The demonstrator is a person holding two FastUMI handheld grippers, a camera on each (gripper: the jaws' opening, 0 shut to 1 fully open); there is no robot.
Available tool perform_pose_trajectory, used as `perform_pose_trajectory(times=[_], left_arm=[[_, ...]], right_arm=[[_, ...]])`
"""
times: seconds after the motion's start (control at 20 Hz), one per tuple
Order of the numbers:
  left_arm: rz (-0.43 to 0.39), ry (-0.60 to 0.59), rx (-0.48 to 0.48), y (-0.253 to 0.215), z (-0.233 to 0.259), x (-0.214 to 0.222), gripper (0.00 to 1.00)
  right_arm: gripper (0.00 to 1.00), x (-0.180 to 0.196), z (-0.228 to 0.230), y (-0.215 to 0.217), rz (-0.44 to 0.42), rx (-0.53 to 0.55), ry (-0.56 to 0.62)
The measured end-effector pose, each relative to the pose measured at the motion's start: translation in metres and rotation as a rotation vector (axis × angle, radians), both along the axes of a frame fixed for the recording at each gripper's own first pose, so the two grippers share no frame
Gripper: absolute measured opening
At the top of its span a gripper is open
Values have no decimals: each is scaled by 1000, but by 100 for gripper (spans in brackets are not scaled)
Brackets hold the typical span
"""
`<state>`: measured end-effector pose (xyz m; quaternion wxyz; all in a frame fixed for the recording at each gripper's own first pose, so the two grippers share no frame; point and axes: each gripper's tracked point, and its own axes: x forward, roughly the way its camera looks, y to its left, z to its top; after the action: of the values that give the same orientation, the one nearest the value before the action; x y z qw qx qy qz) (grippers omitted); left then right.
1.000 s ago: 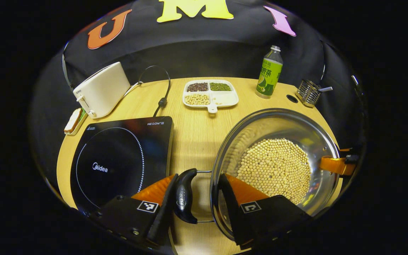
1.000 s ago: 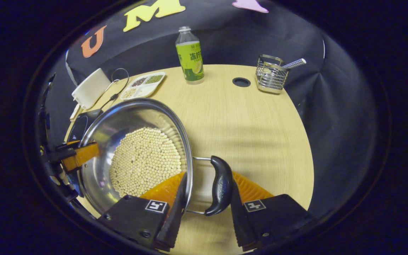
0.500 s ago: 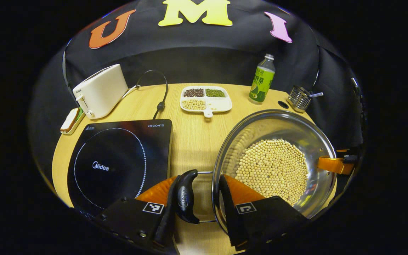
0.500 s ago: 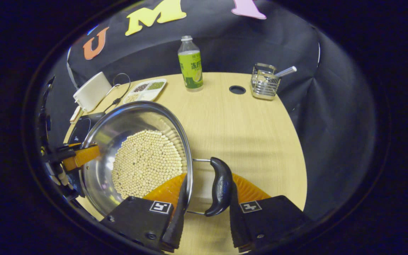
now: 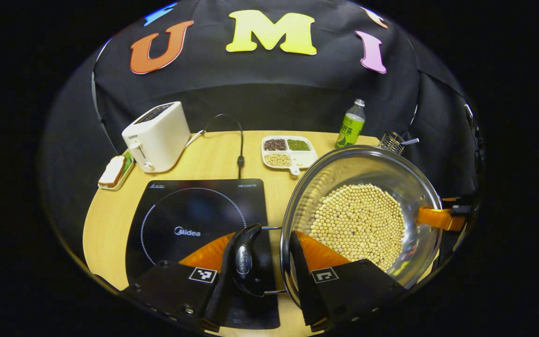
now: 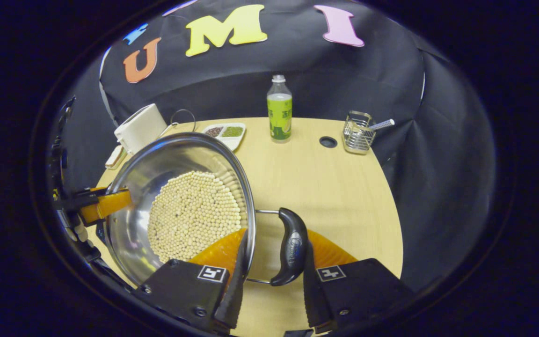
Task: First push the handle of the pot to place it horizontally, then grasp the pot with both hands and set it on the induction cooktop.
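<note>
Black induction cooktop [image 5: 194,220] reads "Midea", "HEGON".

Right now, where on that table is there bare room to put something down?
Bare wood spreads right of the pot, up to the bottle and wire basket. The induction cooktop is bare. The back left is crowded: toaster and divided dish.
</note>
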<state>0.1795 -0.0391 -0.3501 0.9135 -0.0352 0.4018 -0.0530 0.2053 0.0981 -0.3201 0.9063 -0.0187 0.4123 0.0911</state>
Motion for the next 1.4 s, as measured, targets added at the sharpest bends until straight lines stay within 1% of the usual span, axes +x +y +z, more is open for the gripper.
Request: perform_pose_trajectory(times=[0.35, 0.7, 0.75, 0.8, 0.85, 1.4], left_arm=[[65, 1, 25, 80, 10, -17, 58], [93, 20, 52, 151, 7, -22, 58], [93, 21, 55, 161, 5, -22, 58], [96, 24, 56, 169, 2, -22, 58], [96, 28, 56, 175, 1, -19, 58], [97, 71, 62, 238, -30, 6, 58]], right_arm=[[54, -9, 5, 79, 59, 21, 4], [54, -15, -5, 151, 83, 40, 28], [56, -16, -7, 159, 85, 41, 32], [56, -16, -9, 168, 85, 42, 36], [54, -15, -11, 174, 83, 44, 39], [54, 2, -39, 238, 68, 37, 90]])
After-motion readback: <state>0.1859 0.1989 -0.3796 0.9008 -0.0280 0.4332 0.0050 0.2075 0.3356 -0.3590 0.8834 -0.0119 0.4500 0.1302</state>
